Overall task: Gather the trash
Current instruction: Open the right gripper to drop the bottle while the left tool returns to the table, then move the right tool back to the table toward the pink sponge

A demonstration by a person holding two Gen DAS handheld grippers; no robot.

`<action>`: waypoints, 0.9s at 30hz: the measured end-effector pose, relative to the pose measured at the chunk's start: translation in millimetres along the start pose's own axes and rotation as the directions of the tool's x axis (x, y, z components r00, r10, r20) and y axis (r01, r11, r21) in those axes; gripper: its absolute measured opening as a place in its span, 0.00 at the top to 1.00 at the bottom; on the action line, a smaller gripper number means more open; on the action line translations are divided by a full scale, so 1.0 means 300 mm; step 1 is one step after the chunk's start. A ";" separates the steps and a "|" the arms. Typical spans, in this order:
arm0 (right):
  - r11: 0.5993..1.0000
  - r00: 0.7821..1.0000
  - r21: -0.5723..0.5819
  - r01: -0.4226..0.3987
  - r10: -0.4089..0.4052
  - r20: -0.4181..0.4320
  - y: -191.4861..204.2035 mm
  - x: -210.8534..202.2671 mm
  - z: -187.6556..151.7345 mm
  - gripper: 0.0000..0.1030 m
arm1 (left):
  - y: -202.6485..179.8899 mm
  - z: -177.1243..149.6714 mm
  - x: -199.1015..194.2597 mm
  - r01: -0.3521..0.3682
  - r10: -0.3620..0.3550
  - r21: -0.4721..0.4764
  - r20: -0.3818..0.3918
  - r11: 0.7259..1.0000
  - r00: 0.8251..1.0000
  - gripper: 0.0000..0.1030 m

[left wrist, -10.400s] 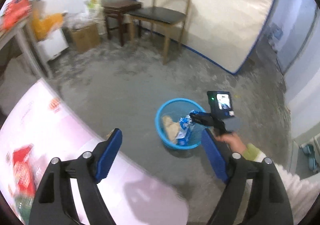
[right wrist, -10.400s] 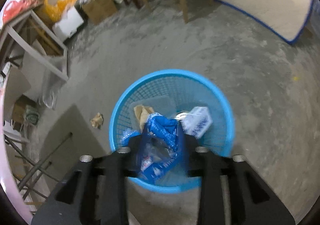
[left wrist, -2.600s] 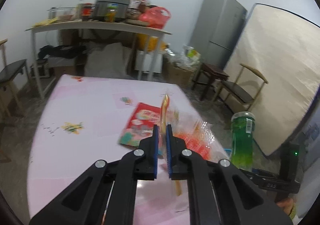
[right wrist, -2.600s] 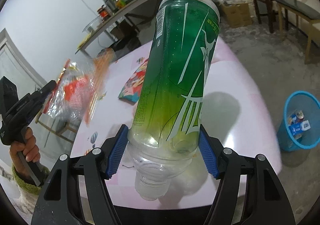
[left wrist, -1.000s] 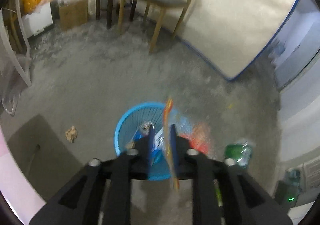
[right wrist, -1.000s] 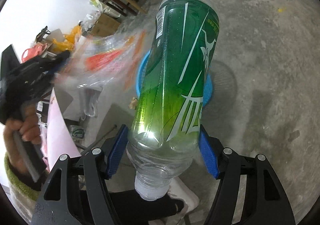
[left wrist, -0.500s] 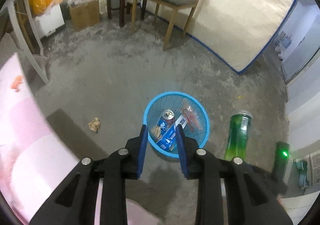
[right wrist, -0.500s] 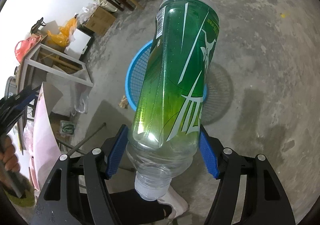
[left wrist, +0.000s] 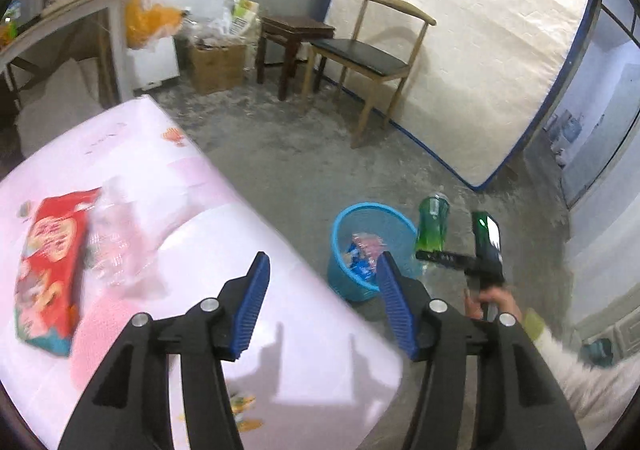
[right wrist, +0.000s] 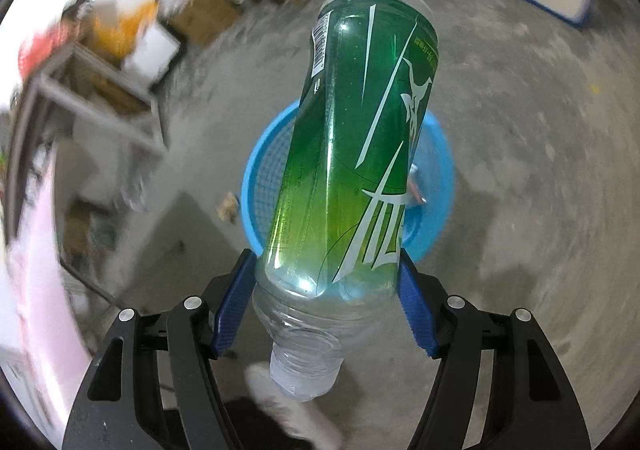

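Partway done, by the look of it. Blue mesh bin (left wrist: 370, 246) on the concrete floor already holds several wrappers and bits of packaging, so some trash is collected. Right gripper (right wrist: 326, 298) is clamped on a green plastic bottle (right wrist: 360, 146), pads pressing its clear lower section, cap end toward the camera, base pointing away. In the right wrist view the bottle hangs over the bin (right wrist: 438, 186), covering most of the opening. In the left wrist view the same bottle (left wrist: 432, 224) sits at the bin's right rim, held from the right by the person's hand (left wrist: 490, 300). Bottle is not in yet; judging from position, drop is the next step.

Left gripper (left wrist: 322, 300) is empty, nothing between the pads. Its jaws have just been opening and now stand fairly wide. It hovers over the near edge of the pink table (left wrist: 208, 234), bin visible beyond it.

Still left: red snack bag (left wrist: 48, 262) lying on the table's left side, with crumpled clear plastic (left wrist: 116, 234) touching its right edge. Small colourful scraps (left wrist: 244, 412) lie near the table's near edge. In the right wrist view a crumpled brownish scrap (right wrist: 229, 206) lies on the floor just left of the bin, outside it. So the bottle, at least two table items, plus floor litter remain.
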State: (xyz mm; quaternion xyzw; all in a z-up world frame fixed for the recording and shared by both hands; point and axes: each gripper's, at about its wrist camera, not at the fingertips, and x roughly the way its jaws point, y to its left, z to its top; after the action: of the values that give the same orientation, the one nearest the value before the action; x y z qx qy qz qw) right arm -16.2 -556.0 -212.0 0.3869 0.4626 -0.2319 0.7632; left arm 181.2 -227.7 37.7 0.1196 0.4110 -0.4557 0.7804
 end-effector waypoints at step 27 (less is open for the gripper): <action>0.945 0.967 -0.209 -0.252 0.256 -0.011 0.260 -0.367 -0.239 0.20 | 0.358 -0.370 -0.237 -0.172 0.193 -0.286 0.049 0.943 0.980 0.25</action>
State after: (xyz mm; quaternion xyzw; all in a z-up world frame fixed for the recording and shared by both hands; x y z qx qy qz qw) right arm -49.6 -452.6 -104.7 0.3593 0.4243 -0.0851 0.8268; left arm 191.4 -62.3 0.6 0.0278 0.4283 -0.3228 0.8435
